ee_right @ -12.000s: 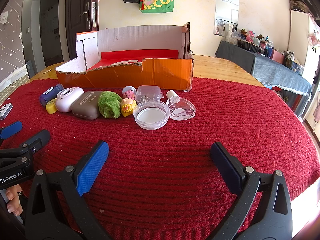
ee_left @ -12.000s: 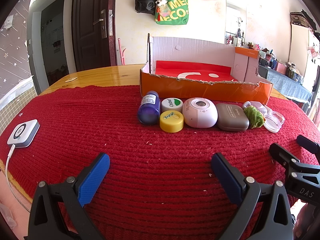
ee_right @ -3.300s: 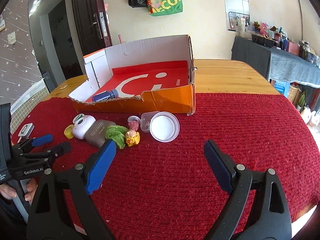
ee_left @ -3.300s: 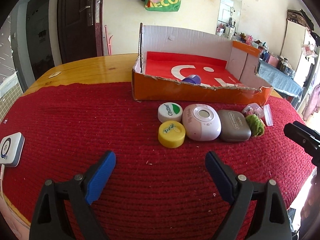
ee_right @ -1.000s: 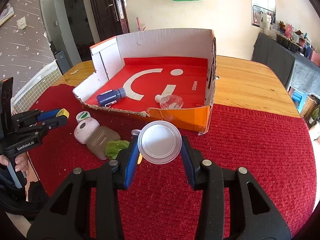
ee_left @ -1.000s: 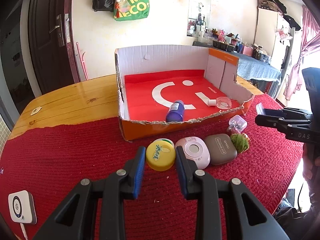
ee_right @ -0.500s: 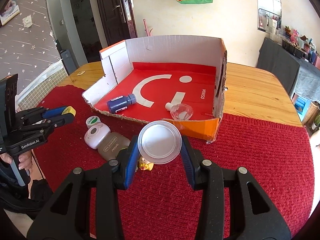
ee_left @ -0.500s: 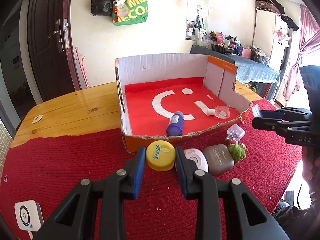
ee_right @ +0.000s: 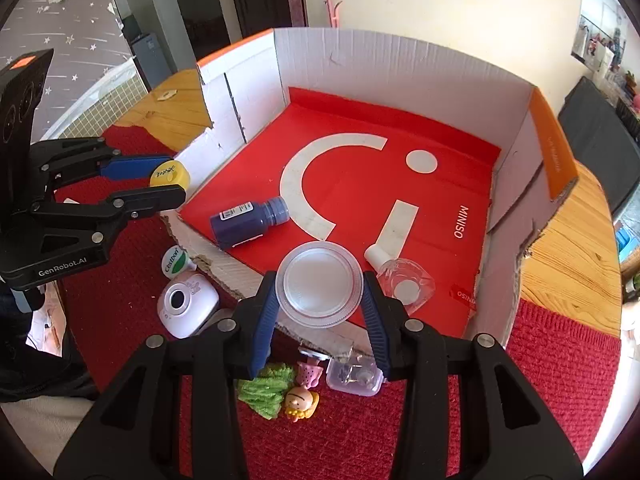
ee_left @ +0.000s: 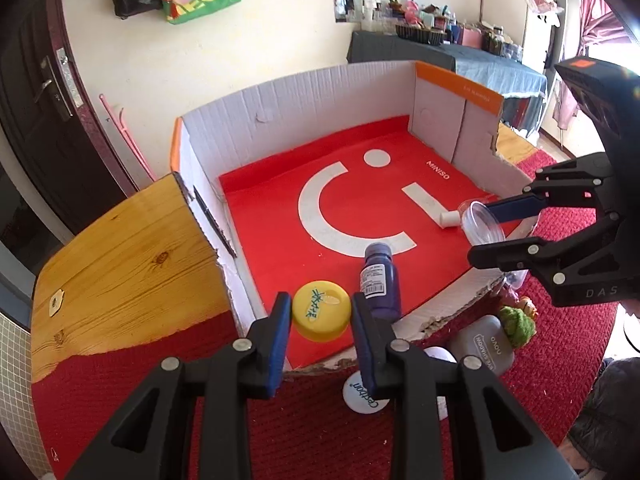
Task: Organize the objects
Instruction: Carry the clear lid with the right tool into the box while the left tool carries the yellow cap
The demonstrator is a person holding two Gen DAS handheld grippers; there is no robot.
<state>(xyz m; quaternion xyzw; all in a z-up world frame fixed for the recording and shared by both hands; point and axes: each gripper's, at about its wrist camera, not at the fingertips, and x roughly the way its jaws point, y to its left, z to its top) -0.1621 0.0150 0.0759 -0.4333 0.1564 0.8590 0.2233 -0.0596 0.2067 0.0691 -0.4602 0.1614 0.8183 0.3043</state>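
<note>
Left wrist view: left gripper [ee_left: 319, 320] clamps the yellow jar [ee_left: 320, 315] over the near left corner of the cardboard box [ee_left: 304, 104]; its fingers hide part of the white cap [ee_left: 361, 394] below.

Right wrist view: right gripper [ee_right: 320, 296] pinches the clear round container [ee_right: 319, 283] above the box's torn front wall, which partly hides the small clear case [ee_right: 353, 377].

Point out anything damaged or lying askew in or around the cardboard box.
The cardboard box has a front wall torn down to a ragged, frayed edge. Inside, the purple bottle and the clear bottle both lie on their sides rather than upright. Nothing looks spilled.
</note>
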